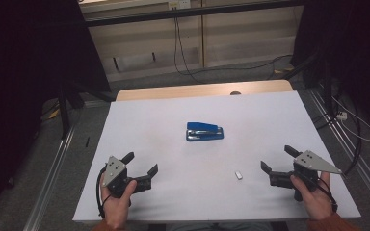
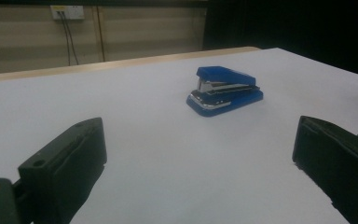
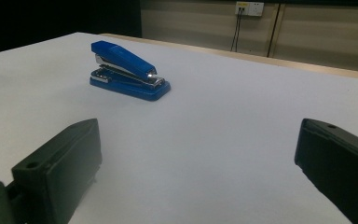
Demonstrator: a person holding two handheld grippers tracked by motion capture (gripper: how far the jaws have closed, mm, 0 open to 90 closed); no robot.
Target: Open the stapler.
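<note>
A person sits at the near edge of a white table, holding a two-jaw gripper in each hand. The left gripper is low over the table's near left area, jaws spread wide apart with nothing between them. The right gripper is low over the near right area, jaws likewise spread wide and holding nothing. The two grippers are well apart from each other, each angled inward toward the middle of the table.

Just beside the right gripper, toward the left gripper's side and a little nearer the person, a small white object lies flat on the table; it is too small to identify.

Farther out, ahead of both grippers and roughly midway between them, a blue stapler rests flat on its base, closed. It is well apart from both grippers. In the left gripper view the stapler sits ahead and slightly right of centre between the open jaws. In the right gripper view the stapler sits ahead and to the left, with its metal front end catching light.

Beyond the stapler, the far wooden edge of the table shows past the white surface.
</note>
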